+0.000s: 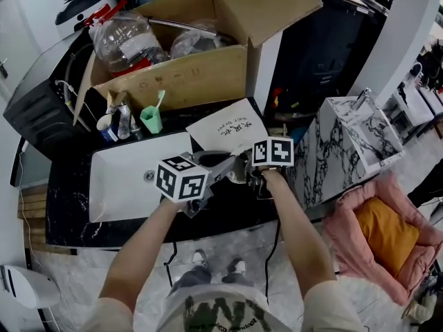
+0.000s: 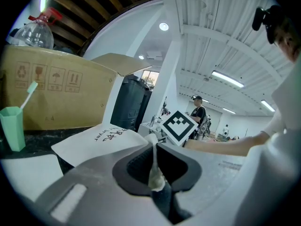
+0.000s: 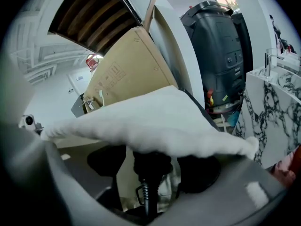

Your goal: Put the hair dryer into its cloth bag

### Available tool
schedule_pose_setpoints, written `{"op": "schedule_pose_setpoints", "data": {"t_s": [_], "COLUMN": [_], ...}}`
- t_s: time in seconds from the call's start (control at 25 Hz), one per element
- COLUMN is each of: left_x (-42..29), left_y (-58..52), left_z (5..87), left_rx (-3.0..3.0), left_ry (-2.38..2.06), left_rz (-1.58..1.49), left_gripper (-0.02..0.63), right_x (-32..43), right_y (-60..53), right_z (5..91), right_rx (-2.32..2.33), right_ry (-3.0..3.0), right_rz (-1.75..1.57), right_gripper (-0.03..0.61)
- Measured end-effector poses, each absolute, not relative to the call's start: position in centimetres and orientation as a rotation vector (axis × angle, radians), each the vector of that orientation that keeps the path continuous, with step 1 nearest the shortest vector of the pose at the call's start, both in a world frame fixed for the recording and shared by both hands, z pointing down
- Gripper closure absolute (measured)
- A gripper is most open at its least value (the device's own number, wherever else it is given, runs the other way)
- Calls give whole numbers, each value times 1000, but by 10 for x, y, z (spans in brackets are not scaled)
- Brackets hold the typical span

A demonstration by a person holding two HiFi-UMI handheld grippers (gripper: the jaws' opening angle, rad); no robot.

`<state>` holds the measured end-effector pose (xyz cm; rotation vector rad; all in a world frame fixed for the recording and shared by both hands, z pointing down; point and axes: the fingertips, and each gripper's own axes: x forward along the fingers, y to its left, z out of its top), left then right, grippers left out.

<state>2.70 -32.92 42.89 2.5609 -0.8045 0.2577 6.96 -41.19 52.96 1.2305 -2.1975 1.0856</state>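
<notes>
The white cloth bag [image 1: 227, 126] with handwriting lies on the black counter behind both grippers. In the left gripper view, my left gripper [image 2: 155, 171] is shut on a thin edge of the bag [image 2: 153, 166]. In the right gripper view, the bag [image 3: 155, 121] drapes across the top of my right gripper [image 3: 150, 166]. The hair dryer's black handle [image 3: 148, 161] and its ribbed cord end hang between those wide-open jaws, apart from both pads. In the head view, the left gripper [image 1: 225, 166] and the right gripper [image 1: 252, 173] meet at the bag's mouth, and the dryer is mostly hidden.
A white sink [image 1: 118, 185] is set in the black counter on the left. Behind it are a green cup with a toothbrush [image 1: 152, 120] and an open cardboard box [image 1: 187, 78] holding a plastic bottle [image 1: 128, 40]. On the right are a marbled stand [image 1: 360, 133] and a pink cushion bed [image 1: 387, 237].
</notes>
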Motion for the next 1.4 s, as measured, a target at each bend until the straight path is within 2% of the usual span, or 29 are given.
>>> {"op": "schedule_pose_setpoints", "data": {"t_s": [0.28,0.52,0.72,0.8,0.92,1.12,1.4], "left_x": [28,27,26,26,26,17,-23], "left_y": [-330,-328,-327,-325,-322,-326,-340], "left_z": [427,433,434,434,431,426,405], "left_rx": [2534,2512,2521,2516,2513,2496,2494], "left_ry": [-873,-895,-927,-928,-930,-993,-1227], "left_rz": [226,197,212,201,170,131,184], "left_gripper": [583,583,576,558,479,480,480], "right_x": [82,96,101,104,105,99,86], "right_y": [-397,-382,-372,-369,-365,-362,-357], "right_z": [503,483,459,449,437,430,410], "right_rx": [1252,1313,1377,1414,1451,1454,1449], "right_ry": [-2225,-2255,-2298,-2325,-2364,-2374,-2406], "right_rz": [986,930,880,884,878,819,679], "right_gripper": [238,275,276,276,276,276,324]}}
